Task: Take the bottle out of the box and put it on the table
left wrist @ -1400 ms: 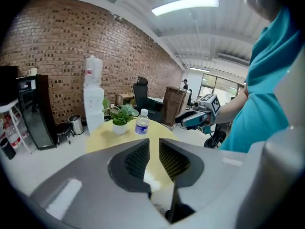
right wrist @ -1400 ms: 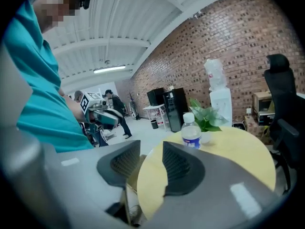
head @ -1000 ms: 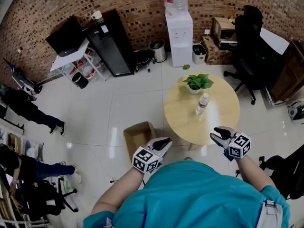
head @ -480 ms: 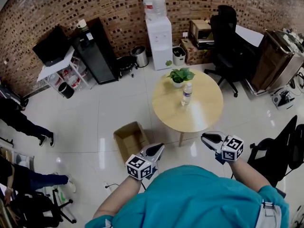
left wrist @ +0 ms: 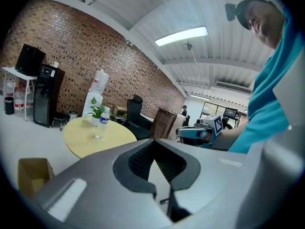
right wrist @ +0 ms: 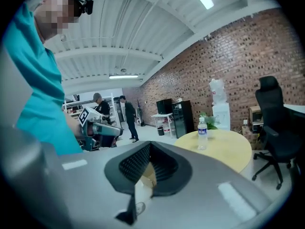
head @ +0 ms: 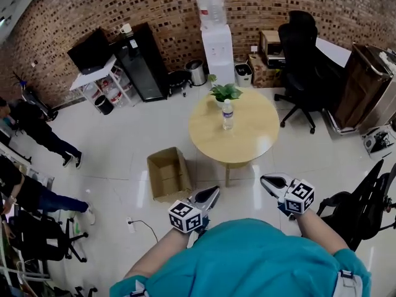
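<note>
We hold the left hand-held gripper clenched on nothing. The right hand-held gripper has just been closing its jaws and is clenched too, with nothing between them. The water bottle stands upright on the round surface, just beside the potted plant. The open cardboard box sits on the floor near the surface.

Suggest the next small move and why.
Probably stop and keep clear: the water bottle already stands upright on the round table, the cardboard box sits apart on the floor, and the left gripper and right gripper are both shut with nothing between them.
</note>
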The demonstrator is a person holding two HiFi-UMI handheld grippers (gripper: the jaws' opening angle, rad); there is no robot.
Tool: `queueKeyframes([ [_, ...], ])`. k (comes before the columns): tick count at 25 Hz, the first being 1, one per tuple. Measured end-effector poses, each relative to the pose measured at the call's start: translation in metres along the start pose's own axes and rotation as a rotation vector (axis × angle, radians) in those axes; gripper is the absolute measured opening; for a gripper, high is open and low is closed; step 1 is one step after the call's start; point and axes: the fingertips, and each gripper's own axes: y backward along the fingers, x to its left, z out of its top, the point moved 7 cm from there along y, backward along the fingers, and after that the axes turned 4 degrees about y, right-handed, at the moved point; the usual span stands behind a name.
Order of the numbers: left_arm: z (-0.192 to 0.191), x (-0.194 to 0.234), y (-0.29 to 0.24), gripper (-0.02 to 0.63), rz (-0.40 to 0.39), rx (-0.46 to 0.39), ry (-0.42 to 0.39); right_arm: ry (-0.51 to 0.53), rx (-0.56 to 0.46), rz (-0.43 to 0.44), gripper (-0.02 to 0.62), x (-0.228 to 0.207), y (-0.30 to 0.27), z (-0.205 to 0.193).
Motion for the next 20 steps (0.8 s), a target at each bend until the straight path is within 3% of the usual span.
queueKeyframes([
  [4,-0.022,-0.066,-0.036,0.002,0.008,0.047,-0.035,-0.064,-0.011,0.045,0.002,-0.010,0.060,-0.028],
  [10,-0.041,-0.098,-0.043,0.002,0.074,0.048,-0.066,-0.072,-0.047,0.083,0.002,-0.005,0.104,-0.052],
  [15,-0.048,-0.116,0.010,0.002,0.059,0.016,-0.082,-0.075,-0.059,0.066,0.002,0.054,0.107,-0.050],
  [20,-0.038,-0.103,0.088,0.002,0.023,0.001,-0.093,-0.113,-0.066,0.019,0.002,0.123,0.068,-0.031],
])
